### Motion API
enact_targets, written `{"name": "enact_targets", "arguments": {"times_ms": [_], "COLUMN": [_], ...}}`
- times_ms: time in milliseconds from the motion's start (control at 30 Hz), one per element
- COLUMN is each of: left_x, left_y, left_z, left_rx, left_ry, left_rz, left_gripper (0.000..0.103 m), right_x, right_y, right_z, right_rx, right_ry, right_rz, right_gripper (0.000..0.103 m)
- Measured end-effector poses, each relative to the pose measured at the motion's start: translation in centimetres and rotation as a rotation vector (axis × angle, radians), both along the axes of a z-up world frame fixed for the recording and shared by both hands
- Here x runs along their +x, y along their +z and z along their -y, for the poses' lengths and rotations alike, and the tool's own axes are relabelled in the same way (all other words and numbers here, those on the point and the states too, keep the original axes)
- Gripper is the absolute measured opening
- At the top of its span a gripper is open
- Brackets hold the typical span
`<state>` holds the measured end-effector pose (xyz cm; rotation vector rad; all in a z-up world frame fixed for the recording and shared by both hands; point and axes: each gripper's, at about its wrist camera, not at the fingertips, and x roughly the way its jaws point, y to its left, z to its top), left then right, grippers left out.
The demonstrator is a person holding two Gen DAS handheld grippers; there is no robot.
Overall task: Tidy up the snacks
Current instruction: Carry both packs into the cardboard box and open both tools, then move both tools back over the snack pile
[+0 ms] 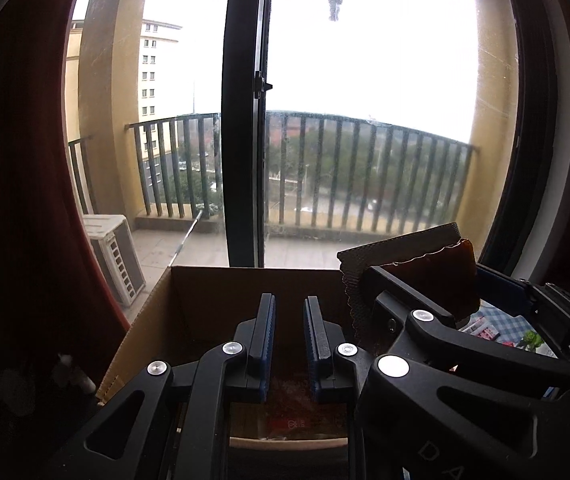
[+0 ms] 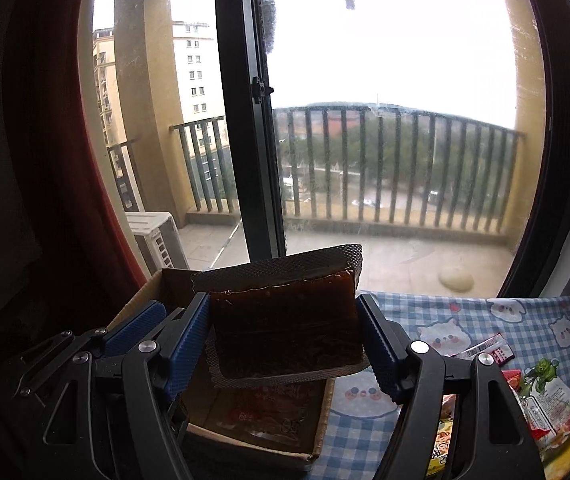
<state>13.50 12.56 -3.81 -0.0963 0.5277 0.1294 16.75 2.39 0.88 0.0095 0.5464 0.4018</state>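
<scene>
Brown and translucent, a flat rectangular snack packet with crimped silver edges [image 2: 285, 332] is being pinched across its width by the right gripper [image 2: 285, 340], whose blue ribbed pads are pressing on the packet's left and right sides. The packet is hanging with its broad face toward the camera and its long axis running side to side, tilted slightly.

Directly below and a little ahead of it is sitting an open brown cardboard box [image 2: 317, 432] on a blue-and-white checked tablecloth [image 2: 445, 320]. A dark red packet [image 2: 269, 412] is already lying flat on the box floor. So the held packet is hovering over the box's near half, and lowering it looks like the next move.

The left gripper [image 1: 289, 340] is pointing into the same box from the left, its jaws drawn nearly together with nothing between them. It is the nearer one to the box's left wall, but idle. More loose wrapped snacks [image 2: 549, 400] are lying on the cloth to the right, well apart from the box.
</scene>
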Motion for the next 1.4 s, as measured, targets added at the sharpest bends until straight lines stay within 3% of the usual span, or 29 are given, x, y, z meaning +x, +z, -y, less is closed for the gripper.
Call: {"name": "enact_targets", "arguments": {"times_ms": [167, 233, 300, 533, 567, 667, 700, 867, 1400], "left_x": [0.5, 0.5, 1.1, 2.0, 2.1, 2.2, 2.2, 2.1, -0.3], "left_y": [-0.9, -1.1, -1.7, -2.7, -2.8, -2.8, -2.7, -2.5, -1.5], "left_z": [-1.1, -1.1, -1.9, -2.7, -2.8, -2.9, -2.8, -2.4, -1.5], "left_rx": [-0.009, -0.010, -0.016, 0.003, 0.004, -0.015, -0.012, 0.000, 0.009], "left_ry": [0.003, 0.003, 0.017, 0.097, 0.102, 0.104, 0.115, 0.126, 0.098], "left_rz": [-0.044, -0.073, -0.097, -0.184, -0.200, -0.217, -0.215, -0.213, -0.151], "left_gripper": [0.012, 0.017, 0.035, 0.063, 0.069, 0.087, 0.089, 0.091, 0.091], "right_x": [1.1, 1.6, 2.0, 3.4, 3.8, 4.4, 4.6, 5.0, 1.9], "right_y": [-1.3, -1.8, -2.3, -4.3, -4.5, -5.1, -5.2, -5.2, -3.6], "right_z": [-1.7, -2.4, -2.9, -4.6, -4.9, -5.3, -5.4, -5.5, -3.5], "right_rx": [-0.016, -0.018, -0.019, -0.045, -0.050, -0.049, -0.043, -0.045, -0.064], "right_ry": [0.035, 0.047, 0.062, 0.102, 0.108, 0.114, 0.116, 0.117, 0.078], "right_rz": [-0.039, -0.058, -0.073, -0.116, -0.125, -0.146, -0.152, -0.176, -0.129], "right_gripper": [0.075, 0.075, 0.075, 0.076, 0.078, 0.097, 0.100, 0.101, 0.101]}}
